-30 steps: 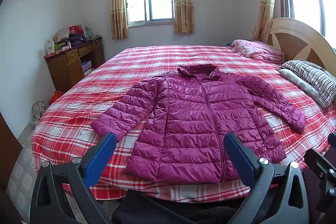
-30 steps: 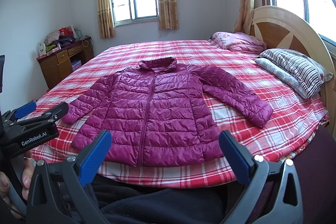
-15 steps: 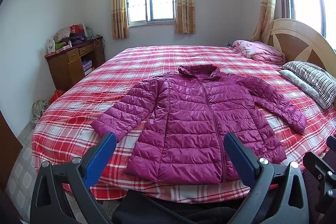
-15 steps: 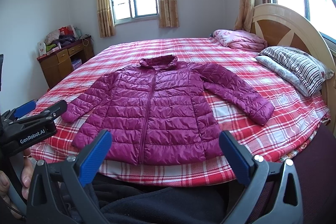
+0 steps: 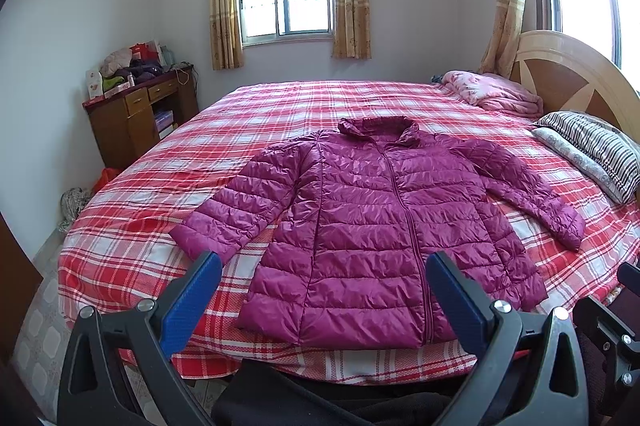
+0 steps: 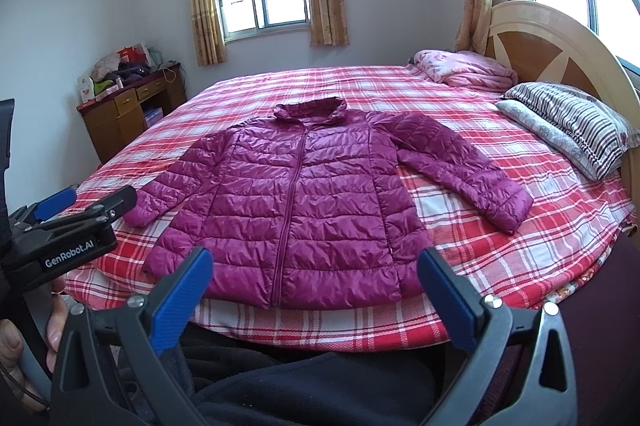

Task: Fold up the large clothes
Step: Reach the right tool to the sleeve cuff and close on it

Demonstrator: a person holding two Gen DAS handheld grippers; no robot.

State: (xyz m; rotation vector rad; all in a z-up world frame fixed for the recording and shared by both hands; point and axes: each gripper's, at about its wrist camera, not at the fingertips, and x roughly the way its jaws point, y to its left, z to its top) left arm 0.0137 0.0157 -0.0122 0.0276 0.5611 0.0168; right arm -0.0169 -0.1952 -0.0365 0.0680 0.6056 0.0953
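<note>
Jacket first: the magenta quilted puffer jacket (image 5: pixel 372 230) lies face up on the red-and-white plaid bedspread (image 5: pixel 132 258), zipped, collar toward the far window, both sleeves angled outward and its hem close to the near edge of the bed. Nothing on it is folded yet.

Over the last second very little has changed for you. In both wrist views the jacket sits slightly larger and a touch lower than it did, which reads as a small drift forward toward the bed; the garment itself has not shifted, and no crease or sleeve has moved. So the task stands at its very start, with the approach barely begun.

Your left gripper (image 5: pixel 324 300) hangs short of the hem with its blue-padded fingers spread wide and nothing between them. Your right gripper (image 6: pixel 314 296) is likewise spread wide and empty, also short of the hem. Neither touches the fabric.

My judgement is that a sleeve is the natural first fold: the cuff on your left lies nearest the left gripper, the other reaches toward the striped pillow (image 6: pixel 572 118). The shell looks slick and puffy, so expect it to slide and spring back unless you pinch deep.
</note>
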